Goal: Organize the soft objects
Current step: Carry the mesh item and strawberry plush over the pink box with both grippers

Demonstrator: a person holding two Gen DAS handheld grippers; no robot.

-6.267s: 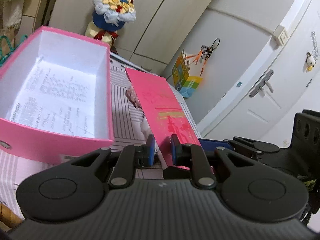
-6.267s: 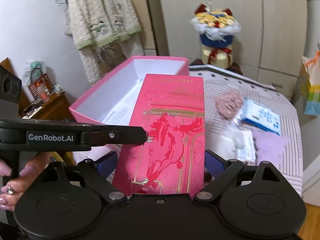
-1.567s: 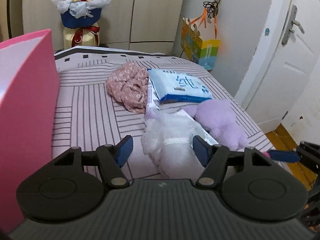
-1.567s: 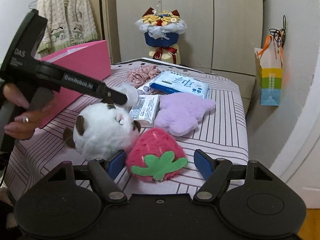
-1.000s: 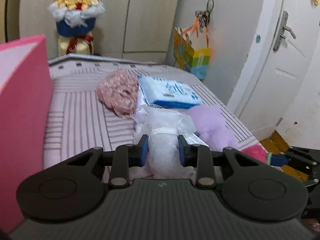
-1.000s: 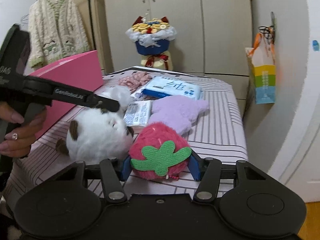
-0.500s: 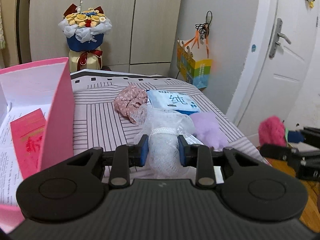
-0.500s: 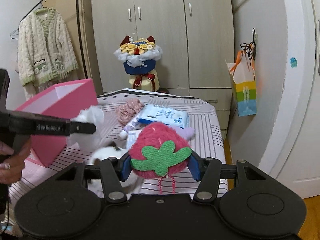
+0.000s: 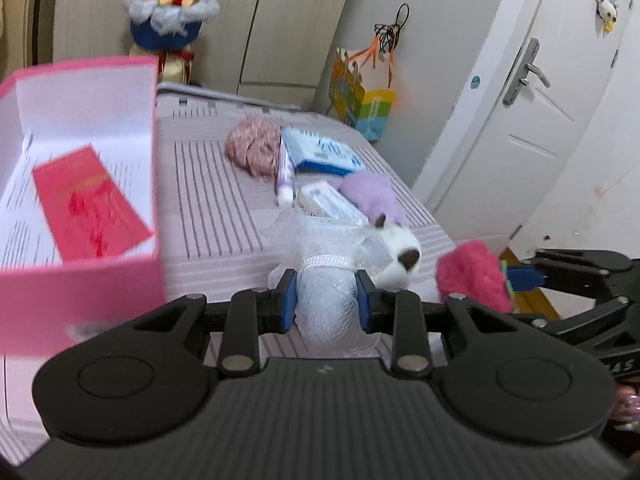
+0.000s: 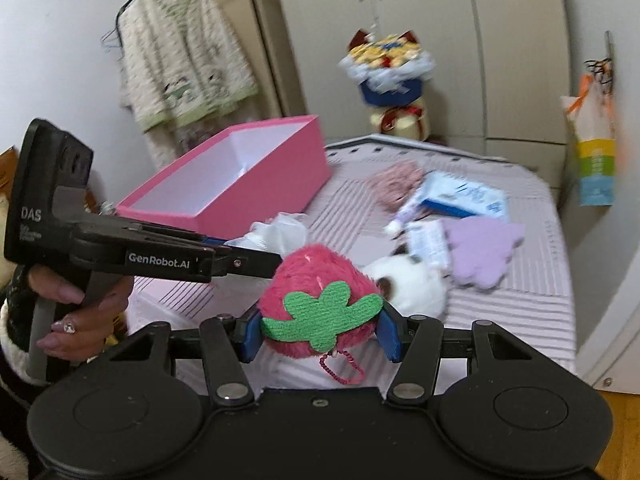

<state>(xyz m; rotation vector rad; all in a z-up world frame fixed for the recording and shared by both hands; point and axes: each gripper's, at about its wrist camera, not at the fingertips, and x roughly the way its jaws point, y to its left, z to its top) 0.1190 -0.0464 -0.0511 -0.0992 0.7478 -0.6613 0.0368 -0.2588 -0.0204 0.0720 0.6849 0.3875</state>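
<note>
Left wrist view, left gripper (image 9: 326, 300): level over the near edge of the striped bed (image 9: 212, 208), jaws pinched narrow around the white mesh pouf (image 9: 326, 280), which is lifted off the cover.
Left wrist view, pink box (image 9: 80, 216): at 9 o'clock, open, a red envelope (image 9: 90, 204) lying flat inside.
Left wrist view, loose pile: at 12 to 1 o'clock on the bed sit the pink scrunchie (image 9: 254, 150), blue wipes pack (image 9: 322, 154), purple plush (image 9: 372, 196) and the panda plush (image 9: 400, 252) just behind the pouf.
Left wrist view, right gripper (image 9: 520, 278): reaching in from 3 o'clock, blue pad pressed to the strawberry plush (image 9: 472, 276).

Right wrist view, right gripper (image 10: 318, 334): held level in the air at the bed's near side, jaws closed snugly on the strawberry plush (image 10: 320, 304), green leaf cap facing the camera.
Right wrist view, left gripper (image 10: 256, 256): coming across from 9 o'clock, roughly horizontal, white pouf (image 10: 280, 234) at its tip.
Right wrist view, left hand (image 10: 80, 312): at 8 o'clock, fingers wrapped round the handle.
Right wrist view, pink box (image 10: 240, 184): at 11 o'clock, open on the bed.
Right wrist view, panda plush (image 10: 408, 284): on the cover just past the strawberry, at 1 o'clock.
</note>
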